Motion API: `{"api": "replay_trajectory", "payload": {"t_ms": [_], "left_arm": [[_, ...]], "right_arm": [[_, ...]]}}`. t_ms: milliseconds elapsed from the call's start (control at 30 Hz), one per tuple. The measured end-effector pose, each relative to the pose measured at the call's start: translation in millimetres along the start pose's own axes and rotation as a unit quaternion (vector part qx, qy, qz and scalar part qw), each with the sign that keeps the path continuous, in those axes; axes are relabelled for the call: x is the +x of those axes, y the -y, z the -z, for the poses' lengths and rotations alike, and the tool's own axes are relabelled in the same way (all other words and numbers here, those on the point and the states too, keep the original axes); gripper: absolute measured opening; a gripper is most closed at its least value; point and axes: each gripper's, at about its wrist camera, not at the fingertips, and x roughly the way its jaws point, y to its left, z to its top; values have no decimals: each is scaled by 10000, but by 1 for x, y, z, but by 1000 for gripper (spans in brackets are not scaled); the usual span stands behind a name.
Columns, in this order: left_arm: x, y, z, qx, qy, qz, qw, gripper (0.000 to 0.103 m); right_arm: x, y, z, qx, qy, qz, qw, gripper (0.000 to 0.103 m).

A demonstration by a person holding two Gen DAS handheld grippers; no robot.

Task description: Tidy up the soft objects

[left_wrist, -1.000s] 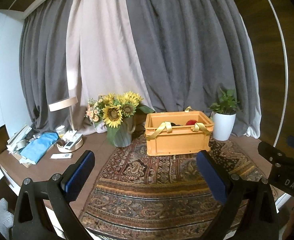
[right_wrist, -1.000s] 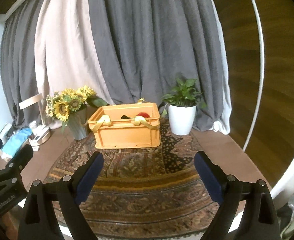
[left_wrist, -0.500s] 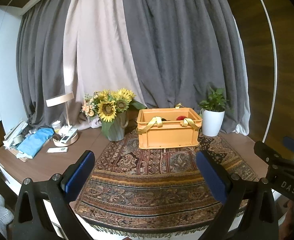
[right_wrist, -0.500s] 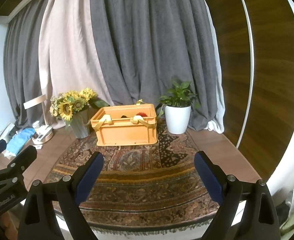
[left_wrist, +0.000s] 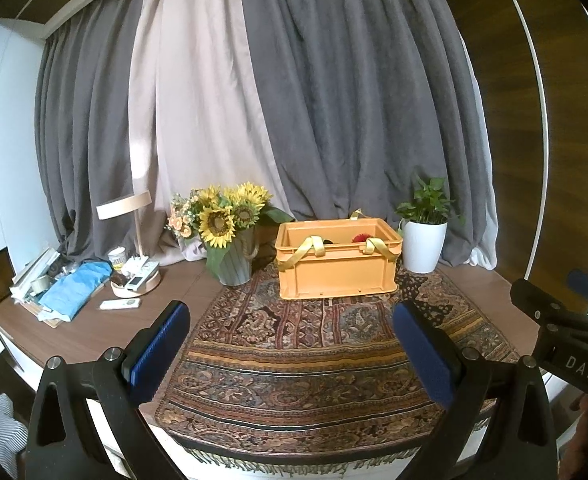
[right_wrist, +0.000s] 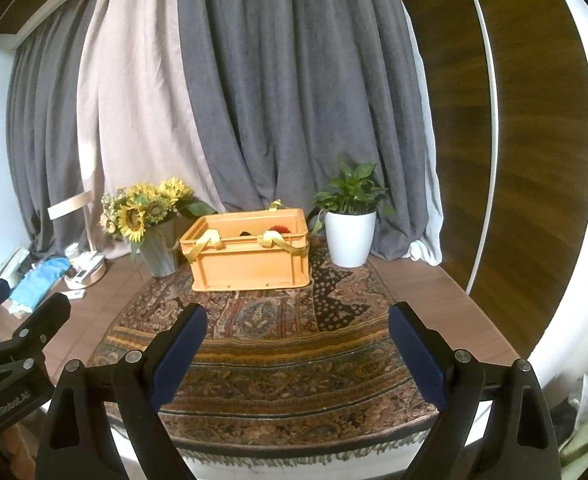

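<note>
On the left of the table, a blue cloth (left_wrist: pixel 75 286) is seen, then sunflowers (left_wrist: pixel 229 220). At centre, an orange crate (left_wrist: pixel 336 258), containing a red soft item (left_wrist: pixel 361 237), is set on the rug (left_wrist: pixel 314 360). The left gripper (left_wrist: pixel 289 344) and right gripper (right_wrist: pixel 296 344) are held wide open, empty.

A: What colour is the crate (left_wrist: pixel 336 266)?

B: Orange, with pale yellow straps (left_wrist: pixel 312 246) draped over its rim. Something red (left_wrist: pixel 361 237) and something dark peek out inside.

A: And the rug (left_wrist: pixel 314 364)?

B: Dark paisley pattern in maroon, gold and black, with striped bands and a fringe.

A: The rest?

B: Yellow sunflowers (left_wrist: pixel 229 216) in a grey-green ribbed vase (left_wrist: pixel 233 266), a green plant in a white pot (left_wrist: pixel 424 246), grey and beige curtains (left_wrist: pixel 294 100), a brown wooden bench (left_wrist: pixel 89 332), a light blue cloth (left_wrist: pixel 75 288). The claw pads (left_wrist: pixel 159 350) are blue on black frames.
</note>
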Motion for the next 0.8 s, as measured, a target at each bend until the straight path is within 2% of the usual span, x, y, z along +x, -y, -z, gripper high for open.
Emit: {"api": "replay_trajectory", "payload": {"t_ms": [500, 800], "left_arm": [[-3, 5, -1, 19, 11, 12, 10000, 103], [-5, 5, -2, 48, -12, 167, 9998, 103]], "right_arm": [[-4, 3, 0, 18, 4, 15, 10000, 93], [-5, 5, 0, 33, 0, 19, 10000, 93]]}}
